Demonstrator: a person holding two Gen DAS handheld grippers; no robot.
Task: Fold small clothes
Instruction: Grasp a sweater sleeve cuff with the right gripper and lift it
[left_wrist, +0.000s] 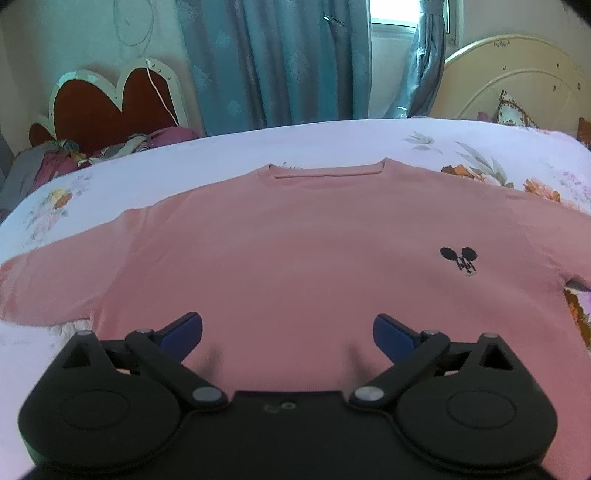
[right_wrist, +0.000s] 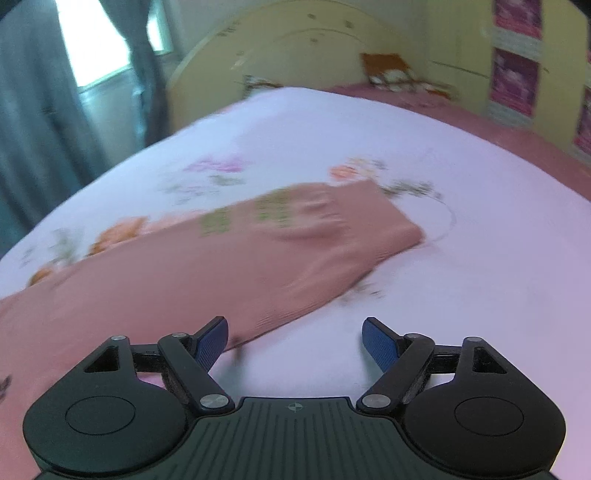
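- Two grippers hang over a pink shirt (left_wrist: 295, 251) spread flat on the bed (left_wrist: 332, 144), collar far, hem near.
- Left gripper (left_wrist: 288, 332): jaws released, empty, above the hem.
- Right gripper (right_wrist: 295, 339): jaws apart, empty; the sleeve (right_wrist: 295, 240) lies just left of them, its long axis running far-right, so this gripper is nearer.

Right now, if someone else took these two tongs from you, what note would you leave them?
Left tongs: open, empty, over the lower body of the pink shirt.
Right tongs: open, empty, beside the shirt's sleeve, over the floral sheet.
Shirt lies flat on the bed, front up, collar far from you, sleeves spread out.
Done: shirt laid out. Left: every fold, no fold made yet.
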